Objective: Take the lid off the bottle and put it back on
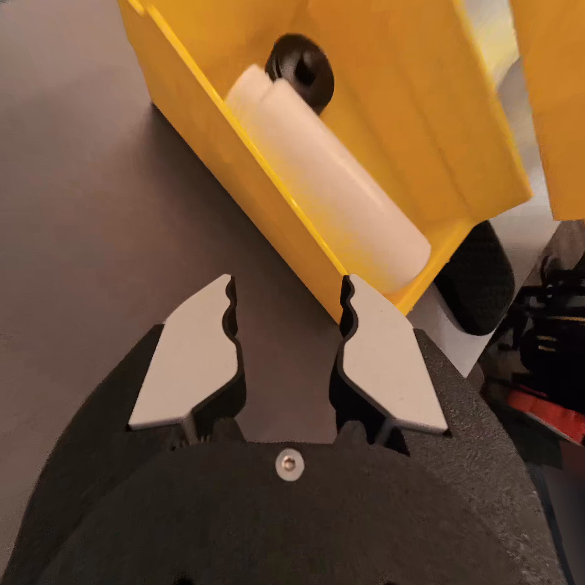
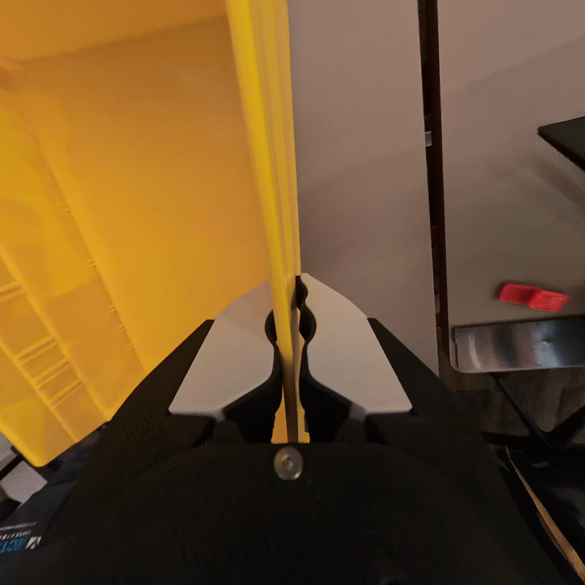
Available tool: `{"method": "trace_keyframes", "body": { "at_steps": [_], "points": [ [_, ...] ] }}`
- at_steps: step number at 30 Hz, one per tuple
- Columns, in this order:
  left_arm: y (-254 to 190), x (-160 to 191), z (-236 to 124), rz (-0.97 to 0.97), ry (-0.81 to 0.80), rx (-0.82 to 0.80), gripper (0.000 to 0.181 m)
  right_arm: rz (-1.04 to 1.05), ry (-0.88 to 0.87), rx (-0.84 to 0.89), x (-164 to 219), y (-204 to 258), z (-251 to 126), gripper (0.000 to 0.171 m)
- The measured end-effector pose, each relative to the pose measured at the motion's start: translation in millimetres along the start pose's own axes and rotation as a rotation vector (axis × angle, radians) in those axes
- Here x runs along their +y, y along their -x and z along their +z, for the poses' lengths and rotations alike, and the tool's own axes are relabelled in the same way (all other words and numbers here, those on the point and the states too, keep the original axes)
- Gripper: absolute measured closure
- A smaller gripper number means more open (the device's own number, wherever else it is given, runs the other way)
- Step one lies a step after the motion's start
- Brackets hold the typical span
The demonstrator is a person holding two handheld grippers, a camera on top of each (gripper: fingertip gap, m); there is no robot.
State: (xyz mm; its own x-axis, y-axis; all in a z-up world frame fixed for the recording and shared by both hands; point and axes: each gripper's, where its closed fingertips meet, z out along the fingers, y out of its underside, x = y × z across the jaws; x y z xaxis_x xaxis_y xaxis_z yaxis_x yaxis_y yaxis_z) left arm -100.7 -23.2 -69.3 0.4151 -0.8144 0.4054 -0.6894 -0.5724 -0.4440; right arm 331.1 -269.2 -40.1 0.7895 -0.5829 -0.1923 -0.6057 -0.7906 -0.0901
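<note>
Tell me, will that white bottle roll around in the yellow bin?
Probably: the bottle is round and lies on its side in the tilted bin. The near wall should catch it. It looks like light plastic, so it may shift easily.

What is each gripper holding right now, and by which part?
The right gripper is shut on the yellow bin, clamping its thin wall edge. The left gripper is open and holds nothing.

White bottle (image 1: 326, 186), black lid (image 1: 300, 68), lying flat.
</note>
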Motion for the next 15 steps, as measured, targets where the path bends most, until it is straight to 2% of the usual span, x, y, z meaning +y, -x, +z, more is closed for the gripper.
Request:
{"method": "trace_keyframes", "body": {
  "at_steps": [2,5,6,8,12,15],
  "points": [
    [-10,-4,14,-0.041,0.070,0.028,0.123,0.000,0.006,0.004,-2,-6,19,0.165],
    [-3,-2,32,-0.021,0.212,-0.098,0.128,-0.015,0.021,0.015,-4,-9,39,0.164],
    [-6,0,38,-0.031,0.258,-0.093,0.124,-0.021,0.026,0.019,-4,-9,44,0.164],
    [-18,1,44,-0.102,0.327,-0.032,0.148,-0.025,0.030,0.024,-6,-7,51,0.164],
    [-14,3,43,-0.189,0.454,-0.016,0.160,-0.030,0.024,0.010,-13,4,58,0.165],
    [-3,5,37,-0.258,0.491,-0.010,0.168,-0.045,0.026,-0.016,-18,20,67,0.165]
  ]
}}
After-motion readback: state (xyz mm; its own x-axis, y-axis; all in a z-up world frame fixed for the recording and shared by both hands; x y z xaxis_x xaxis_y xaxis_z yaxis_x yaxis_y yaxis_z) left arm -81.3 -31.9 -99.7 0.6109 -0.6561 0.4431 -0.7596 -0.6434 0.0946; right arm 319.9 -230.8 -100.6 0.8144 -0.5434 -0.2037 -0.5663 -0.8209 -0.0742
